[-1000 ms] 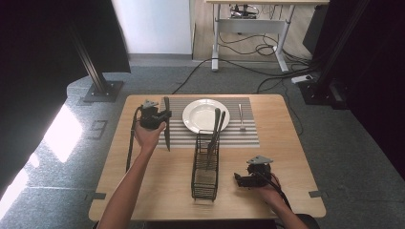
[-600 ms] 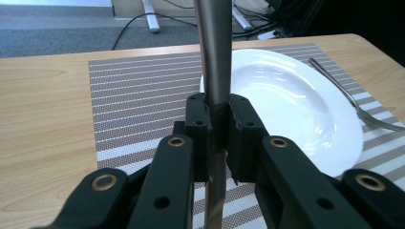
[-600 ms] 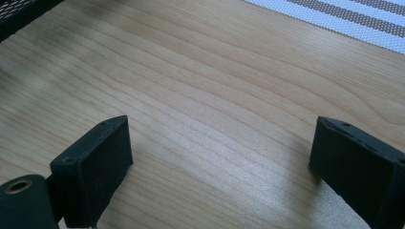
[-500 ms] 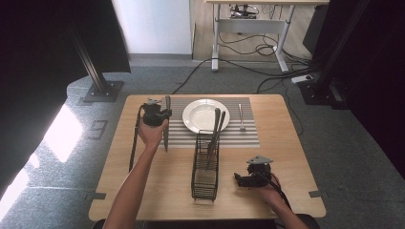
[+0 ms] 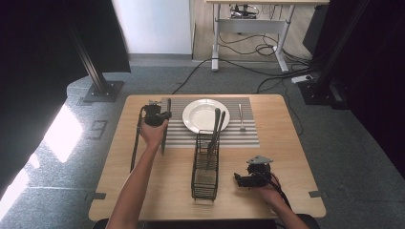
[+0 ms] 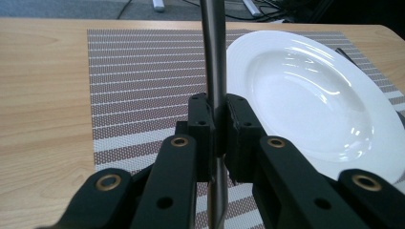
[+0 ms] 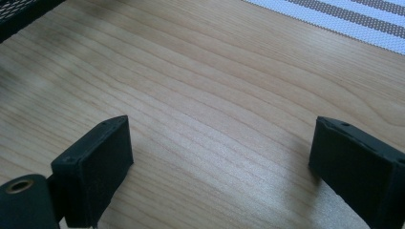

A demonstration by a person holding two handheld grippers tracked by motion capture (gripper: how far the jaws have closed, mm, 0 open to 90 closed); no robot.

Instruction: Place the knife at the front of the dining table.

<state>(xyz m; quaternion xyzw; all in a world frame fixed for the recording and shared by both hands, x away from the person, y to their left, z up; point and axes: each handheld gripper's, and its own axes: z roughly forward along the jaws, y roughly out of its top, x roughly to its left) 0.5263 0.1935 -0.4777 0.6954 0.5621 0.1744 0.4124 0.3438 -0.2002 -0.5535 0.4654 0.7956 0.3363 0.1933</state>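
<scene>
My left gripper (image 5: 156,114) is over the left edge of the striped placemat (image 5: 239,136), shut on a long steel utensil (image 5: 164,140) that runs back toward the person. In the left gripper view the jaws (image 6: 217,114) pinch the utensil's shaft (image 6: 213,57), which rises upright beside the white plate (image 6: 305,86); they have just been closing tighter on it. The plate (image 5: 205,116) sits mid-mat with a fork (image 5: 241,117) to its right. My right gripper (image 5: 241,180) rests near the table's front right, open, with bare wood between its pads (image 7: 224,152).
A black wire caddy (image 5: 205,167) stands in front of the plate with two utensils (image 5: 217,126) leaning out of it. The right gripper lies just right of the caddy. The left gripper's cable (image 5: 136,143) trails along the left side of the wooden table (image 5: 286,157).
The left hand has shifted a little right and lower with the utensil still in its jaws. The right hand has stayed where it was.
</scene>
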